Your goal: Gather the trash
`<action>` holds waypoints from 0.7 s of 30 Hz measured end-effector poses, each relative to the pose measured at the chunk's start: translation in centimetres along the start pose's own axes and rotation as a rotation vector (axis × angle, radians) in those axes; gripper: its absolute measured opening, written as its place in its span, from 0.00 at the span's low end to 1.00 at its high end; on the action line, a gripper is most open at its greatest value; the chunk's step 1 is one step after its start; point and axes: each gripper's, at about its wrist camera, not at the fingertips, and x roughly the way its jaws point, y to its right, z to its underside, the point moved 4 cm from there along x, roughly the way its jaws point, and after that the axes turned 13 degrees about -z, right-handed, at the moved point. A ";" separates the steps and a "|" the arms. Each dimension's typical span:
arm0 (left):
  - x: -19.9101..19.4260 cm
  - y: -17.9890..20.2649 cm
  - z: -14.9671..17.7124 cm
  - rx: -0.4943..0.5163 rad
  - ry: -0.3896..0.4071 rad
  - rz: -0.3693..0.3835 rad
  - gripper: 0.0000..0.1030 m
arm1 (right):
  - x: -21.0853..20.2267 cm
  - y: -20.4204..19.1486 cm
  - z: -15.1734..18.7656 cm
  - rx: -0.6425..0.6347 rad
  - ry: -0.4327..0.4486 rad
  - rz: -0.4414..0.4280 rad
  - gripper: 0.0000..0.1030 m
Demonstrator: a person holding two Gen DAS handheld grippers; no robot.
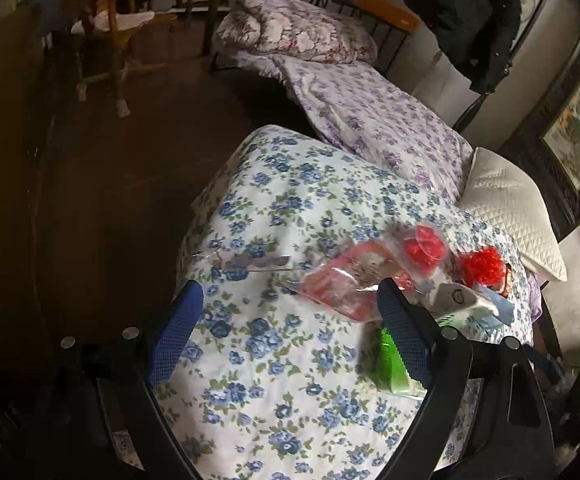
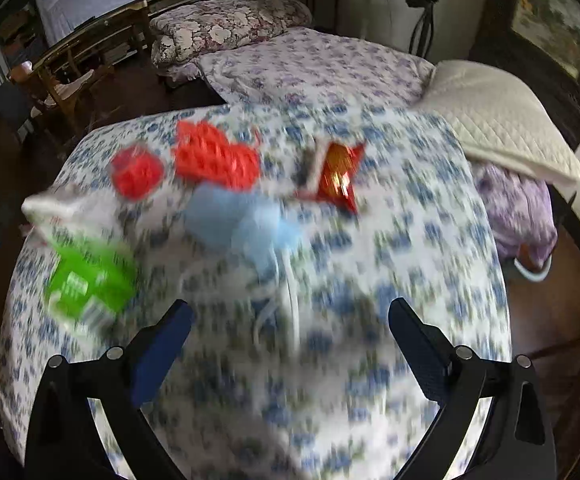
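Landmark: the blue-flowered bedspread (image 2: 389,240) covers the near bed; all places below are given from it
Left gripper (image 1: 290,320): jaws spread wide, nothing between the pads; it hangs over the bedspread's near left part, pointing steeply down; its right-hand finger (image 1: 401,332) stands in front of the litter
Right gripper (image 2: 290,340): jaws spread wide, nothing between them; it hangs over the bedspread's near middle; the view is smeared by motion
Trash, where: all of it lies loose on top of the bedspread, ahead of both grippers, none of it gripped
Clear wrapper (image 1: 345,284): crumpled, with red print; lies on the bedspread's middle, touching the other litter
Red net pieces (image 2: 216,156): on the bedspread's far part; a smaller red piece (image 2: 138,172) lies just beside them
Green packet (image 2: 90,276): toward the bedspread's left edge in the right wrist view; a white wrapper (image 2: 62,204) lies just beyond it
Light blue piece (image 2: 242,220): near the bedspread's centre, just below the red net; too blurred to name
Red foil wrapper (image 2: 337,176): on the bedspread's far right part, apart from the rest
White quilted pillow (image 2: 501,120): at the bedspread's far right corner
Purple-flowered quilt (image 2: 313,64): beyond the bedspread's far edge
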 end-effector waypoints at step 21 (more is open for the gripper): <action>1.1 -0.1 0.1 0.016 -0.019 -0.017 0.83 | -3.9 -3.5 2.1 0.063 0.048 -0.205 0.10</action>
